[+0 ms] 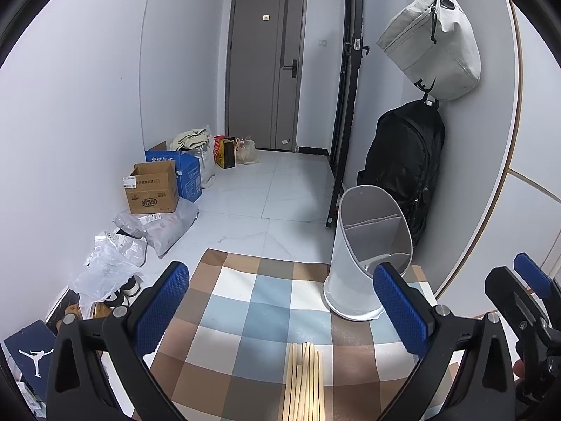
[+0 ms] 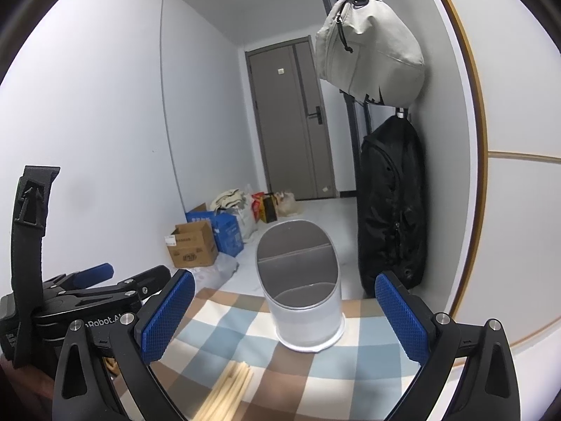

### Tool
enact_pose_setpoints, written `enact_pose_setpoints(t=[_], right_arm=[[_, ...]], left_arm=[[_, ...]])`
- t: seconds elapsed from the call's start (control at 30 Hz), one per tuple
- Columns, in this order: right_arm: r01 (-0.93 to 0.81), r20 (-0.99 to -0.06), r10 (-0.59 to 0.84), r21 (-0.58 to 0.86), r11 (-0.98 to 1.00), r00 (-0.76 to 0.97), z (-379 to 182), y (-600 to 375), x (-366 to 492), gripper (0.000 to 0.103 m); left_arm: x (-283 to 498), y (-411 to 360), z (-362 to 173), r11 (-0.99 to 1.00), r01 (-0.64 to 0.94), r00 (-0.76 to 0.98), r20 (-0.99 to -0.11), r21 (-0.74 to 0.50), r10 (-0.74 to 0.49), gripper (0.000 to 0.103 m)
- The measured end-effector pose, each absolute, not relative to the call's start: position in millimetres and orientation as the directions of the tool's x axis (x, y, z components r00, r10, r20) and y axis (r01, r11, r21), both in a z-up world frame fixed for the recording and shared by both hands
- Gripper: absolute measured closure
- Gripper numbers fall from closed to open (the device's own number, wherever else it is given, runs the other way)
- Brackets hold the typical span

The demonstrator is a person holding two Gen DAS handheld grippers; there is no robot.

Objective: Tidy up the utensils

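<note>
1. While I am looking along both sets of fingers, I am seeing the left gripper [image 1: 284, 310] spread wide with nothing between its blue pads [image 1: 162, 307], hanging above the near part of the checked cloth [image 1: 266, 301].
2. I am reading the right gripper [image 2: 285, 314] the same way: its jaws are standing wide apart and gripping nothing, with its blue pads [image 2: 403, 319] framing the holder.
3. A bundle of pale wooden chopsticks [image 1: 304, 379] is lying flat on the cloth closest to me, between the left fingers and below them; in the right view the bundle [image 2: 228, 391] is showing at the bottom edge, left of centre.
4. Each tool is appearing in the other's camera: the right one at the far right edge of the left view, the left one low on the left of the right view.
5. Farther along the cloth, a white utensil holder [image 2: 301, 291] is standing upright near the far right corner, its slanted opening facing me and dividers splitting the inside into compartments that look unfilled.
6. Beyond the cloth's edge, a black backpack [image 2: 391, 210] and a grey bag [image 2: 368, 49] are hanging on the right wall.
7. Cardboard boxes [image 1: 154, 186] and plastic bags are sitting along the left wall, with a grey door [image 1: 266, 70] at the far end.
</note>
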State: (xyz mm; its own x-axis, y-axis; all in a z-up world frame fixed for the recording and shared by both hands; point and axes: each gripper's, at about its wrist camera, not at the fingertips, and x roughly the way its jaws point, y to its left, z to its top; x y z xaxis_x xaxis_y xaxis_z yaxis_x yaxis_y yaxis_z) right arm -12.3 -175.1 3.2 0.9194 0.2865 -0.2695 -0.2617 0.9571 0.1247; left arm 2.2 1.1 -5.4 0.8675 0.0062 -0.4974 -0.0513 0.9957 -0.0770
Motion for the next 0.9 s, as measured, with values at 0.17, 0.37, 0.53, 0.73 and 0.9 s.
enact_pose_setpoints(t=[0.17, 0.37, 0.53, 0.73, 0.9], right_arm=[[-0.251, -0.279, 0.279, 0.131, 0.959, 0.919, 4.5, -175.2, -10.4, 0.000], [-0.252, -0.287, 0.284, 0.144, 0.957, 0.915, 5.2, -177.2, -7.8, 0.000], [-0.250, -0.286, 0.282, 0.145, 0.957, 0.916, 3.9, -177.5, -7.4, 0.000], [-0.252, -0.285, 0.281, 0.135, 0.958, 0.916, 2.7, -176.2, -8.2, 0.000], [-0.254, -0.291, 0.283, 0.133, 0.958, 0.914, 0.8, -175.5, -7.7, 0.000]], left_arm=[[4.5, -0.3, -5.4, 0.996, -0.046, 0.865, -0.502, -0.074, 0.003, 0.001], [6.7, 0.6, -4.3, 0.995, -0.054, 0.864, -0.503, -0.079, 0.007, 0.001], [8.0, 1.8, -5.6, 0.995, -0.055, 0.860, -0.510, -0.089, 0.002, 0.001], [6.9, 1.8, -6.7, 0.995, -0.040, 0.860, -0.509, -0.093, -0.013, 0.001], [7.3, 3.8, -7.4, 0.994, -0.039, 0.857, -0.516, -0.101, -0.019, 0.001]])
